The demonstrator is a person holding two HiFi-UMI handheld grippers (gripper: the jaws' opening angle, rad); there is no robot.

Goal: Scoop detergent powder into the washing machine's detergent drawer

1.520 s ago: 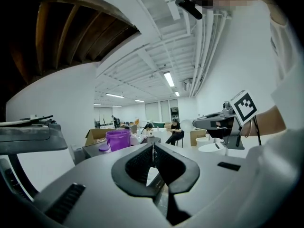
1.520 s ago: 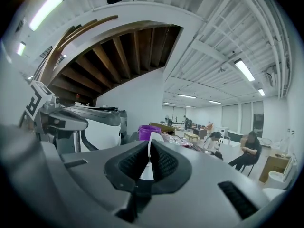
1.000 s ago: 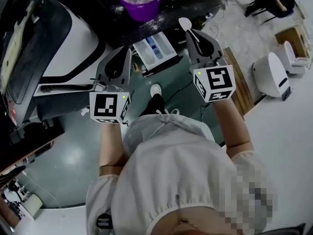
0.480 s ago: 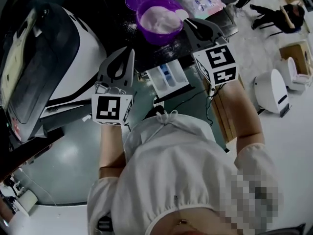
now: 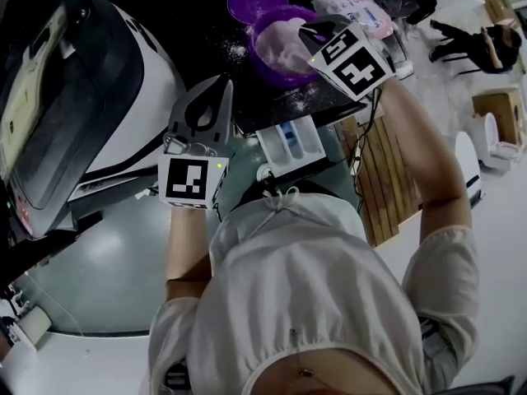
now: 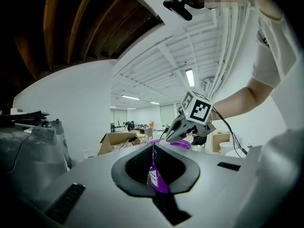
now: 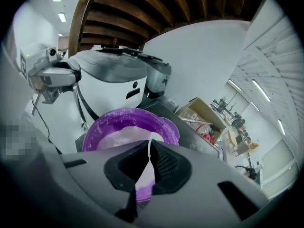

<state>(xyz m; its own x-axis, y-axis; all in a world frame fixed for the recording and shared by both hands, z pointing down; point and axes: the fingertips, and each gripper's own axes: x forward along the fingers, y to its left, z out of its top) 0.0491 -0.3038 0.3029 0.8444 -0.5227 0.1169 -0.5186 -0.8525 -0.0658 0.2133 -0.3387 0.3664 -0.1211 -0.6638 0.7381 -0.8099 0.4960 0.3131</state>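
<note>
A purple bowl [image 5: 276, 35] of white detergent powder [image 7: 121, 137] stands on the dark counter behind the open white detergent drawer [image 5: 288, 142]. My right gripper [image 5: 307, 33] hovers over the bowl's right side, shut on the thin white handle of a spoon [image 7: 150, 147]; the spoon's bowl is hidden. In the left gripper view the right gripper [image 6: 183, 129] tips down at the purple bowl [image 6: 183, 145]. My left gripper [image 5: 221, 85] is shut on nothing, held left of the drawer beside the washing machine [image 5: 90, 97].
A purple lid [image 5: 254, 0] lies behind the bowl, and a pink and white detergent bag [image 5: 356, 5] lies to its right. Powder is spilled on the counter [image 5: 284, 104]. Cables and a wooden pallet [image 5: 380, 171] are on the floor at the right.
My right gripper has carried the spoon from above the drawer, away and leftward, to over the powder bowl. The left gripper has barely moved.
</note>
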